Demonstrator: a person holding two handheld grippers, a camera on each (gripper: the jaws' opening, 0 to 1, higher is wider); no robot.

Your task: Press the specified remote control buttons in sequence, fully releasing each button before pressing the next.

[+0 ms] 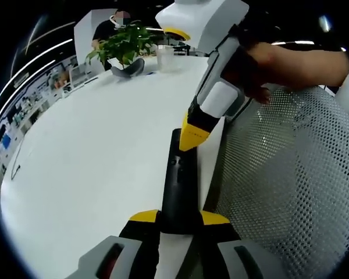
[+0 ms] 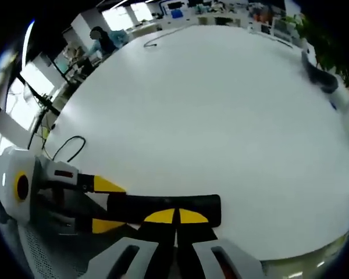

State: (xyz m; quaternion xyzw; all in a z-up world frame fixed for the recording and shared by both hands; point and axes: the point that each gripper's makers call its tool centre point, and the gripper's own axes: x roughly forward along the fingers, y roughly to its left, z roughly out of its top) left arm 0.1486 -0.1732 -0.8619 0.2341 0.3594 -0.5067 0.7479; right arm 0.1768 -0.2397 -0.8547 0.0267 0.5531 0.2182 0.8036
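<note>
Meanwhile, the left gripper (image 1: pixel 179 218) is pinching a slim black plastic remote control (image 1: pixel 178 180) from six o'clock; the right gripper (image 1: pixel 193 138), jaws pressed together, is angling down from one o'clock, touching its far end.

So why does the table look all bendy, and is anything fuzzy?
In the left gripper view the fisheye lens curves the white table, and the plant at the far end looks soft. In the right gripper view the table's edge bows the same way, bright window light washes out the far side, and the black remote looks stretched and a little blurred.
</note>
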